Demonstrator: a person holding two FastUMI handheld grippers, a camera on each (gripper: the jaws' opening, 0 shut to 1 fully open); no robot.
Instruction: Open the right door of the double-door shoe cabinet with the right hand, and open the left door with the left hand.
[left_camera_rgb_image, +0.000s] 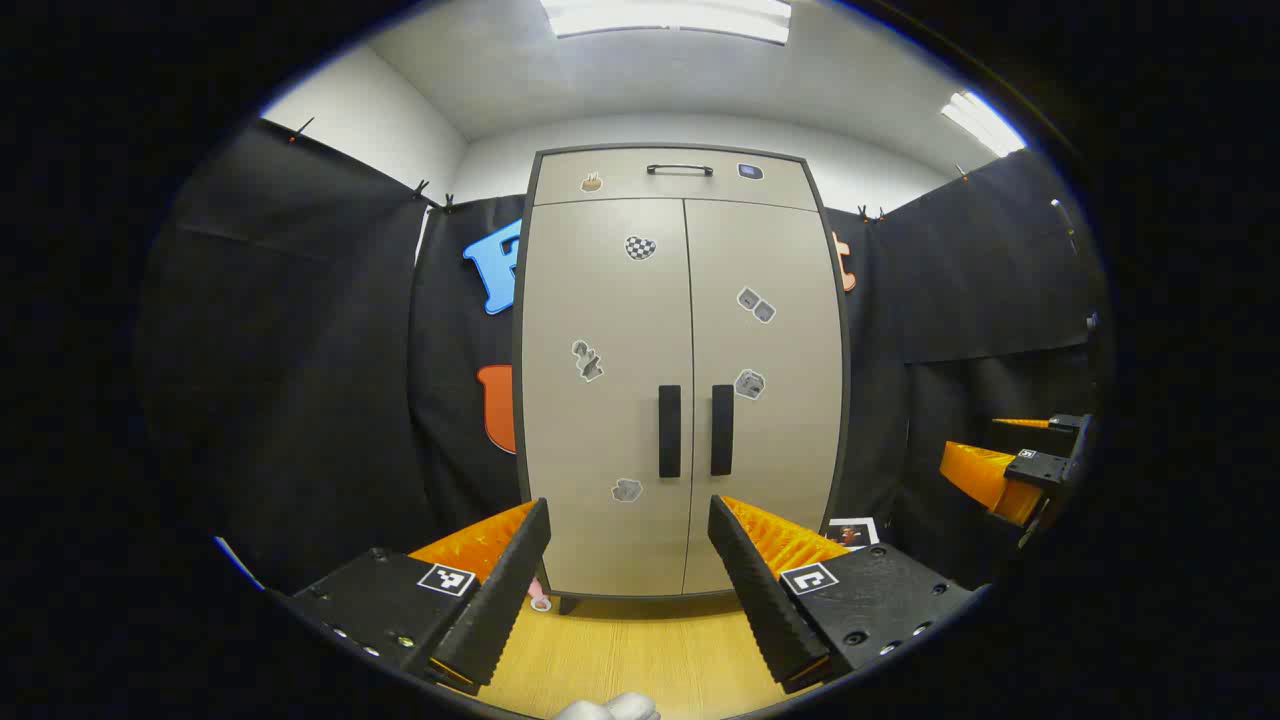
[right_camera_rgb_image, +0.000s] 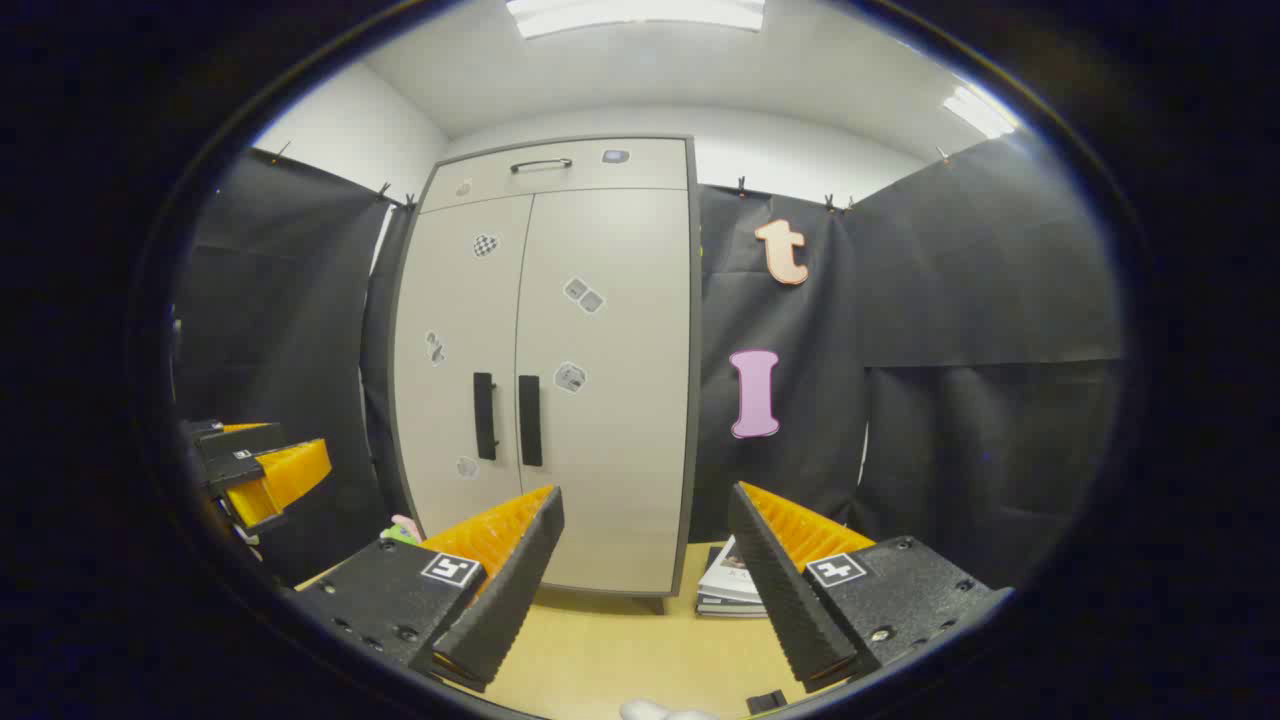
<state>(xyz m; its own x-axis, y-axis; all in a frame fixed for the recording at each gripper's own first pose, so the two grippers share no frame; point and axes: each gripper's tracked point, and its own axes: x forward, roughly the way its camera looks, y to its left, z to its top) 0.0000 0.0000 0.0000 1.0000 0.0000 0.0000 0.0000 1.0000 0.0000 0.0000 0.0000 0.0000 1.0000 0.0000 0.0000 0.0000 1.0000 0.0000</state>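
The shoe cabinet (left_camera_rgb_image: 683, 370) stands ahead of the left tongs (left_camera_rgb_image: 628, 575), well apart, its two door handles (left_camera_rgb_image: 695, 430) side by side just above their tips. Beside the right tongs (right_camera_rgb_image: 645, 575), a stack of magazines (right_camera_rgb_image: 728, 590) lies on the floor right of the cabinet's foot.

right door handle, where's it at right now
In the left gripper view the right door handle is a black vertical bar at the right door's inner edge, right beside the left door's handle, about mid-height on the closed shoe cabinet.
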